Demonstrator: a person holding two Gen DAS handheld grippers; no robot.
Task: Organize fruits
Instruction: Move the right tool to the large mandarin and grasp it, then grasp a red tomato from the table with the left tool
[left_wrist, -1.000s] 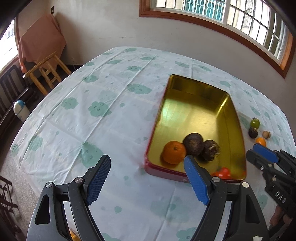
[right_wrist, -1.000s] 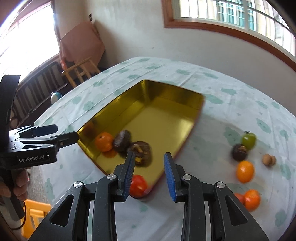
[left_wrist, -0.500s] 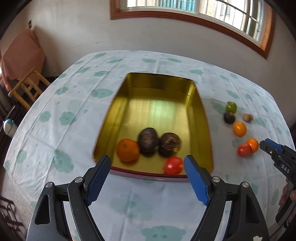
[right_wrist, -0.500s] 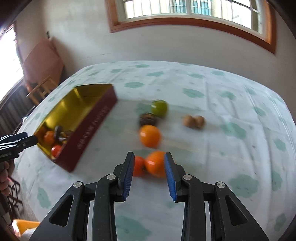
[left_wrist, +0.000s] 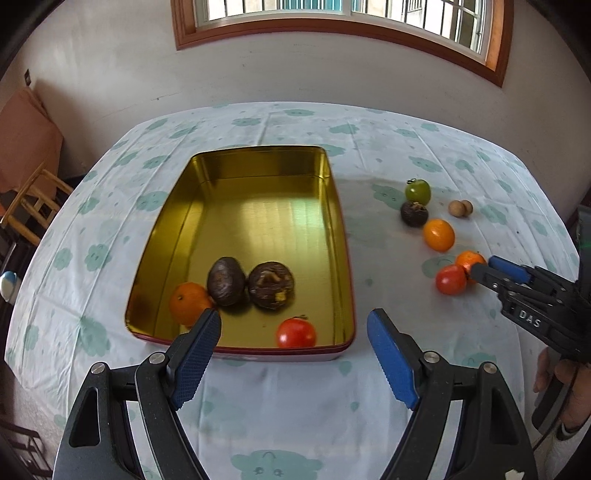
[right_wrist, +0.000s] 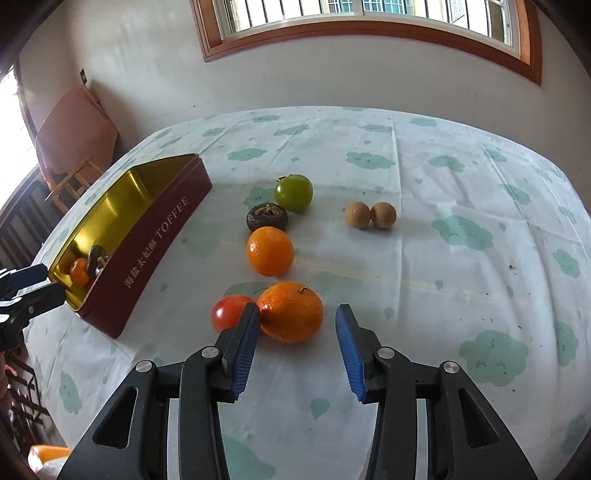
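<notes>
The gold-lined red tin (left_wrist: 340, 236) holds an orange (left_wrist: 188, 302), two dark fruits (left_wrist: 226, 281) and a red tomato (left_wrist: 296, 333). My left gripper (left_wrist: 293, 321) hangs open over the tin's near edge with nothing between its fingers. My right gripper (right_wrist: 295, 314) is low over the cloth to the tin's right, and its jaws are opening. A large orange (right_wrist: 291, 312) lies between its fingertips; the right pad is clear of it. A red tomato (right_wrist: 229, 312) touches that orange's left side.
Farther out on the cloud-print tablecloth (right_wrist: 461, 229) lie another orange (right_wrist: 270, 251), a dark fruit (right_wrist: 267, 218), a green tomato (right_wrist: 293, 192) and two small brown fruits (right_wrist: 370, 215). A wooden chair (left_wrist: 33, 199) stands at the far left. A hand (left_wrist: 561, 384) holds the right gripper.
The right gripper swung from the tin to the loose fruit on the right, dropped lower, and its jaws widened around the near orange. The left gripper shifted to face the tin squarely, still open.
</notes>
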